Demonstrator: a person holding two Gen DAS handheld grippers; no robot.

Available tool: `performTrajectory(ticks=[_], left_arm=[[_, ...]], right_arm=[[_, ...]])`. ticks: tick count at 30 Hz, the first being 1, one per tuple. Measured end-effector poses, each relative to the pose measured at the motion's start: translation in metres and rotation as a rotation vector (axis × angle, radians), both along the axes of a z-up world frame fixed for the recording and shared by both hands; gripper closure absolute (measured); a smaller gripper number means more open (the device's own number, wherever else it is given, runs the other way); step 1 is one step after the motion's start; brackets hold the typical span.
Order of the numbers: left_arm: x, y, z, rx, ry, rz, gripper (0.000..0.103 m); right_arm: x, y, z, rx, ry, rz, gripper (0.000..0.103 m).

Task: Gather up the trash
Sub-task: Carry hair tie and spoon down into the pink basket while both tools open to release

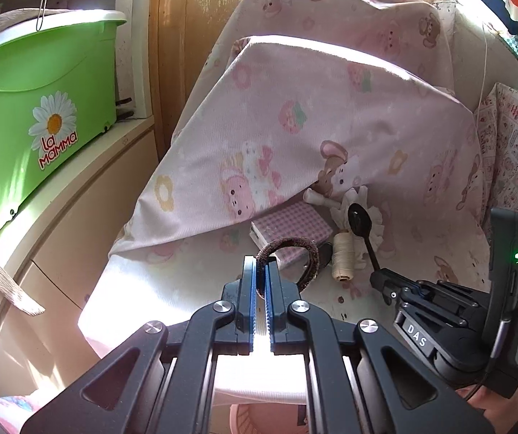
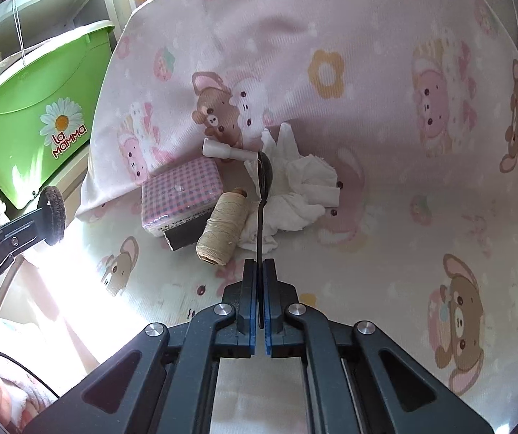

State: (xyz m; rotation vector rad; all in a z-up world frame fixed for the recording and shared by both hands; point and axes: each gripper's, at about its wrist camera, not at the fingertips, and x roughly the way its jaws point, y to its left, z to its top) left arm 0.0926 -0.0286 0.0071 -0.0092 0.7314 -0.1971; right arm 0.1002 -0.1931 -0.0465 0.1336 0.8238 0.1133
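Note:
In the left wrist view my left gripper (image 1: 261, 266) is shut on a brown hair tie (image 1: 295, 247), whose loop sticks out past the fingertips. My right gripper (image 2: 260, 266) is shut on the thin handle of a black spoon (image 2: 265, 175), and the spoon's bowl hangs over a crumpled white tissue (image 2: 296, 184) on the pink bedsheet. Beside the tissue lie a cream thread spool (image 2: 222, 224), a pink checked box (image 2: 181, 191) and a small white tube (image 2: 222, 150). The right gripper (image 1: 380, 278) with the spoon (image 1: 358, 217) also shows in the left wrist view.
A green lidded bin (image 1: 34, 115) stands on a shelf to the left. A pillow in a pink cartoon cover (image 1: 295, 108) leans behind the items. A pink basket (image 1: 255, 417) sits below the bed's edge. A wooden slat (image 1: 2, 275) pokes in at the left.

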Motion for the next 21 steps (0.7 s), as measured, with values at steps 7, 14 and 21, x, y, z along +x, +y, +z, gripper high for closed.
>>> performTrajectory(ticks=[7,14,21], left_arm=[[0.0,0.001,-0.004,0.03,0.015,0.007,0.099],[0.0,0.005,-0.007,0.034,0.026,0.015,0.099],[-0.004,0.014,-0.007,0.017,0.056,0.03,0.099]], right_arm=[[-0.01,-0.011,0.009,-0.02,-0.027,-0.001,0.099],[-0.019,-0.034,0.009,0.048,0.009,-0.06,0.099],[-0.036,-0.031,0.019,-0.039,-0.02,-0.068,0.099]])
